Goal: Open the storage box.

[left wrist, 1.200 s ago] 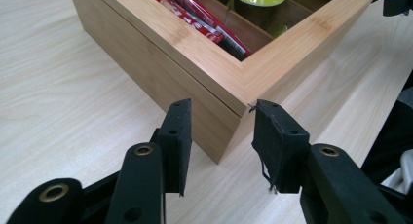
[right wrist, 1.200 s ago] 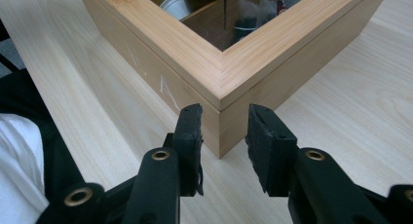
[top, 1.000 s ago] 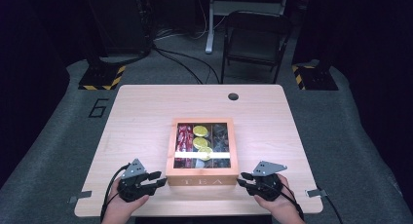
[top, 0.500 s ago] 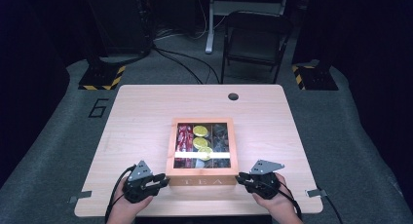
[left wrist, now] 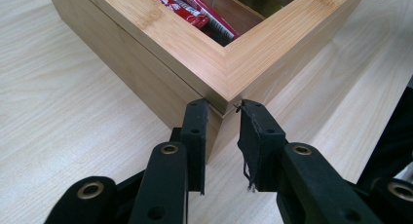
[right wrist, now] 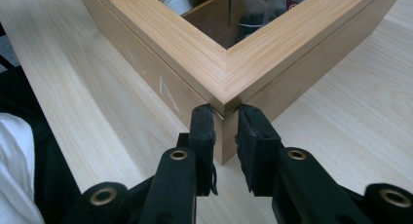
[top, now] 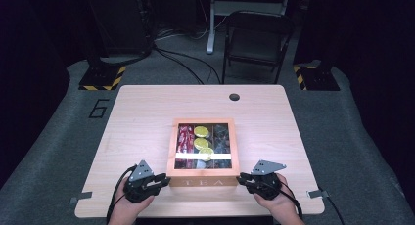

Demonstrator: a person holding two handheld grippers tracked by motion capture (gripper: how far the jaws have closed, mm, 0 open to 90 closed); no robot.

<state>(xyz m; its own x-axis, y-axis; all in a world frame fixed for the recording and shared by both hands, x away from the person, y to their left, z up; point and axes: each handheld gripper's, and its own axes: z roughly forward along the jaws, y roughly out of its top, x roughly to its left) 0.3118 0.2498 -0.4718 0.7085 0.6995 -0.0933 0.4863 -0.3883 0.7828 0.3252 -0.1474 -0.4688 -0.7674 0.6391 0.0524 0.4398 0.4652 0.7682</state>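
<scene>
As both hands were held at the near table edge, each near corner of the wooden tea box [top: 203,182] was clamped by one gripper. Left gripper [top: 157,182] was seen at the box's 7 o'clock corner; its jaws had just been closing, and in the left gripper view its pads [left wrist: 195,131] were pressed on the two faces of the corner [left wrist: 220,112]. Right gripper [top: 244,180] was set at the 5 o'clock corner, jaws likewise just closed down, pads [right wrist: 202,129] seated either side of the corner edge below the lid frame [right wrist: 229,63]. Box was positioned near table [top: 147,112] centre, slightly toward 6 o'clock, lid down. Through the glass, red packets [top: 185,138], yellow packets [top: 201,143] and dark packets [top: 221,137] were visible. At table's 12 o'clock, a round hole [top: 234,97] was noted, and a folding chair [top: 257,39] beyond.
</scene>
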